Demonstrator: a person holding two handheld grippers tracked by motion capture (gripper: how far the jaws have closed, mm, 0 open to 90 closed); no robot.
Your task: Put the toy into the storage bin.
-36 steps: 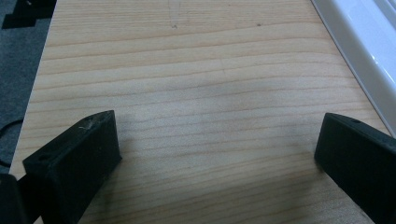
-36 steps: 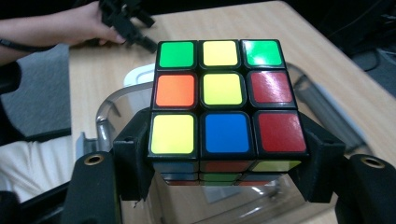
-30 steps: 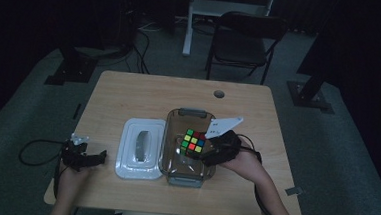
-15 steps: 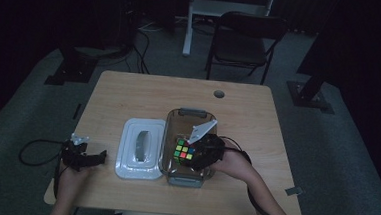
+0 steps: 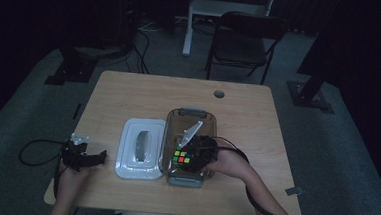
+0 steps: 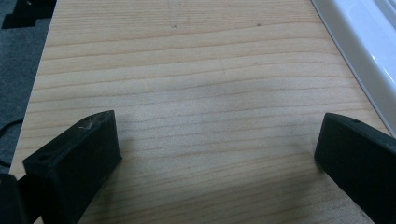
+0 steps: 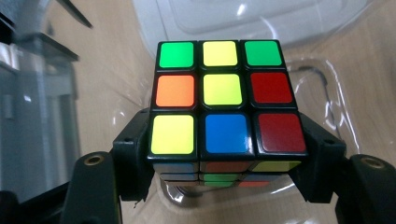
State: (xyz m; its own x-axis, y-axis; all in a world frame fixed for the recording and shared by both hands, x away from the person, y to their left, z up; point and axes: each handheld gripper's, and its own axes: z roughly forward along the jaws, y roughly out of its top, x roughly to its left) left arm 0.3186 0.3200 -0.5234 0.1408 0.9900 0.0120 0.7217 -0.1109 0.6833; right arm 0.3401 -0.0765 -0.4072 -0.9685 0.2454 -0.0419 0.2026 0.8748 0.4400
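Observation:
A scrambled colour cube [image 5: 181,156] sits between the jaws of my right gripper [image 5: 189,155], which is shut on it. Gripper and cube are low inside a clear plastic container [image 5: 167,136], toward its near end. In the right gripper view the cube [image 7: 224,102] shows green, yellow, orange, red and blue stickers, with both black pads [image 7: 133,154] pressed on its lower layer and the clear container wall [image 7: 42,107] to the left. My left gripper [image 5: 98,157] rests near the table's left front edge. Its jaws stand wide apart over bare wood in my left gripper [image 6: 219,154] view.
The container's white lid [image 5: 141,147] lies flat just left of the container; its edge [image 6: 364,42] shows at the top right of the left gripper view. The wooden table [image 5: 129,96] has a cable hole [image 5: 219,94] at the back. A black chair [image 5: 242,45] stands behind it.
My right gripper has carried the cube toward the near end of the container and lower into it. The left gripper has stayed put.

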